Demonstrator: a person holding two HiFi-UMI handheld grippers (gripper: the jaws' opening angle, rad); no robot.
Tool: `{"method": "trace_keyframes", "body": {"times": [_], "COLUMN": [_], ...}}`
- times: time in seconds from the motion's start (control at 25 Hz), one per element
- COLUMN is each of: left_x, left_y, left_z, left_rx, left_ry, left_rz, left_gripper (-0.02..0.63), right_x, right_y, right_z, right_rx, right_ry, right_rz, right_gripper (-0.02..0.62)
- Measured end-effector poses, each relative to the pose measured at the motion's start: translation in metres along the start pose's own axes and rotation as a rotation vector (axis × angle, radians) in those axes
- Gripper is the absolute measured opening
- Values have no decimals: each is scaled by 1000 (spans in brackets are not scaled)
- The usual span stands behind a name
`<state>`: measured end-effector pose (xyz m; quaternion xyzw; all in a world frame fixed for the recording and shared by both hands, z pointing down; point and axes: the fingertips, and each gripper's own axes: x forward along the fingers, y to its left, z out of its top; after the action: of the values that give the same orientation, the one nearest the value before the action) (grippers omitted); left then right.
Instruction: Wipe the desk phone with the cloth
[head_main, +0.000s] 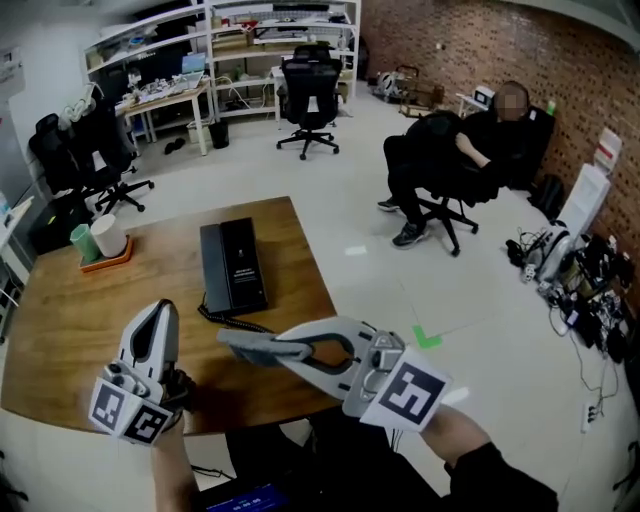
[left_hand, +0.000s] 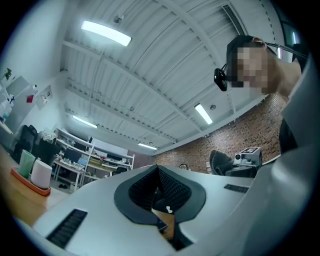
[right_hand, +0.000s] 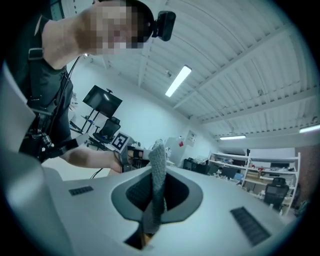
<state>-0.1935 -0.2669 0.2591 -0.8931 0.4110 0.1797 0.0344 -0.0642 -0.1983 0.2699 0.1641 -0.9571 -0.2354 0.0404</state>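
Phone: black phone lies flat mid-table, with its cord curling toward the near edge.
Right claw: clamped on a grey cloth, just short of the phone.
Left claw: jaws together, nothing between them.
Around: an orange tray holds a green cup at the far left of the table.

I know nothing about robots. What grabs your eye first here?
The white right gripper, low in the middle of the head view, has a grey cloth pinched between its fingers. Just beyond it, a flat black desk phone lies on the brown wooden desk.
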Motion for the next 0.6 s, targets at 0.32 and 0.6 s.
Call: {"method": "trace_keyframes", "body": {"times": [0.32, 0.6], "left_x": [40, 68], "left_y": [157, 191], "left_z": [-55, -91], "left_rx": [-70, -69], "left_ry": [211, 242], "left_rz": [180, 257], "left_gripper": [-9, -9], "right_x": [83, 138], "right_y": [-57, -130], "right_z": [-53, -116], "right_rx": [73, -33], "right_ry": [210, 418], "right_rz": [-17, -7], "right_gripper": [25, 25]}}
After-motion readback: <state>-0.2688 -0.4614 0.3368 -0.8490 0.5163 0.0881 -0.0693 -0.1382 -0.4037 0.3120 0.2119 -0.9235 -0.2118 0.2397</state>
